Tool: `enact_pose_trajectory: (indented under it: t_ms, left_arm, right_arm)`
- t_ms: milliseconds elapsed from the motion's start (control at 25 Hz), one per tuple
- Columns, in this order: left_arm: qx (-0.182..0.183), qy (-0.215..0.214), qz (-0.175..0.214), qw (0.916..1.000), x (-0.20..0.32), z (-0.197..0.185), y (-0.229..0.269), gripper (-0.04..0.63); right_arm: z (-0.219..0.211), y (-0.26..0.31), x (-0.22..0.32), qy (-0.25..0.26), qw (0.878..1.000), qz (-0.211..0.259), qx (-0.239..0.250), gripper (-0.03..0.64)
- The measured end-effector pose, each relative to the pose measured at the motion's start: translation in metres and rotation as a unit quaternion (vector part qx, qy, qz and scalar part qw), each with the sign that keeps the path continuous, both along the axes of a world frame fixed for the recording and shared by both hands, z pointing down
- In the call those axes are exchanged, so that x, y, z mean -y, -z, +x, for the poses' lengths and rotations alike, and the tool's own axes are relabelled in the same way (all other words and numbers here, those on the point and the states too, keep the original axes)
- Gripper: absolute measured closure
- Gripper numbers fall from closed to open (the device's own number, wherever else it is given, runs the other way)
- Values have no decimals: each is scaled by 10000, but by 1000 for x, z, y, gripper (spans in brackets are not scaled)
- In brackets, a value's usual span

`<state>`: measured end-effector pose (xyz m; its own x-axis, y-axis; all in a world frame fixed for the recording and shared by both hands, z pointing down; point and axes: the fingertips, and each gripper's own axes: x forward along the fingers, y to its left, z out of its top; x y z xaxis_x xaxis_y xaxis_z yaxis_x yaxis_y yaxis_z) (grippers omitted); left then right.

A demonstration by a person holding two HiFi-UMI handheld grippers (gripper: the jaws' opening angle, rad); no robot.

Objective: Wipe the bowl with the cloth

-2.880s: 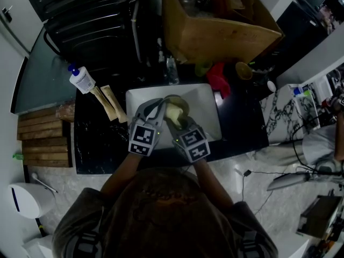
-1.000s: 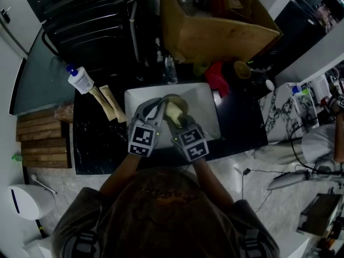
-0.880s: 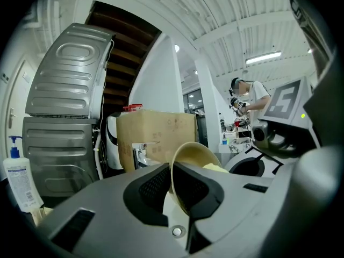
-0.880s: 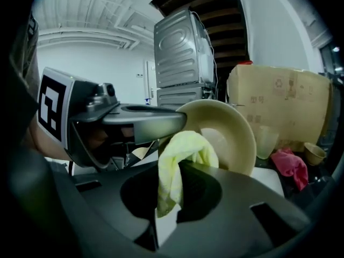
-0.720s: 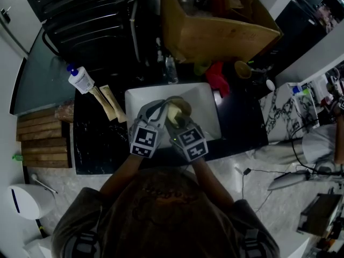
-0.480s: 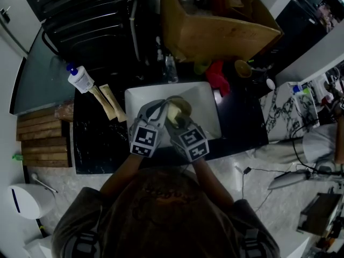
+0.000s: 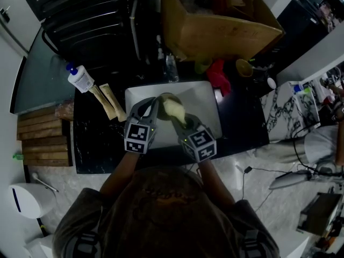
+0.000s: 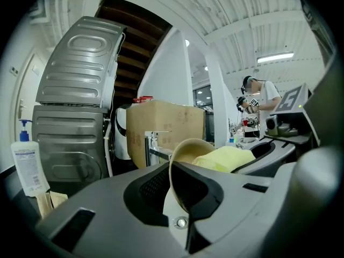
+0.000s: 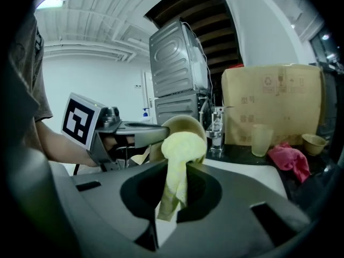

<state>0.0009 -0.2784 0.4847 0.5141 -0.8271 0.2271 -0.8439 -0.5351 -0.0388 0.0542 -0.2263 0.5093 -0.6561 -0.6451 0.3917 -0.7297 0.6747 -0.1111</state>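
As the left gripper (image 7: pixel 153 105) clamps the bowl (image 8: pixel 188 150) by its rim over the sink (image 7: pixel 205 98) (free space all round) — the right gripper (image 7: pixel 180 121) pinches the cloth (image 9: pixel 180 148) inside it.

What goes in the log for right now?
left claw: shut on bowl | right claw: shut on cloth | cloth: in bowl | place: over sink

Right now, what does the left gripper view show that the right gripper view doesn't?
Only the left gripper view: a second person standing in the background, and the left gripper shut on the bowl at its rim. Only the right gripper view: a red rag, a pale cup beside it, and the right gripper pinching the yellow cloth. Both show the bowl with the cloth at its mouth, the cardboard box and the tap.
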Motion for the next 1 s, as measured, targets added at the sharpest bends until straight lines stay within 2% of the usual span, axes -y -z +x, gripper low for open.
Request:
enact_pose_trajectory:
  t_ms: [360, 680, 840, 1000]
  left_arm:
    - [6, 238, -240, 9994, 1, -22, -19, 572]
    - [-52, 360, -375, 9986, -2, -35, -28, 574]
    - [-61, 290, -302, 9991, -4, -29, -26, 572]
    - [-107, 180, -108, 9997, -6, -22, -9, 574]
  right_arm:
    - [49, -16, 0, -528, 9984, -174, -21, 595]
    - [101, -38, 0, -1442, 9884, -466, 136, 596]
    - [104, -31, 4, -1581, 9867, -314, 191, 595]
    - [98, -11, 6, -1621, 9864, 108, 236, 596]
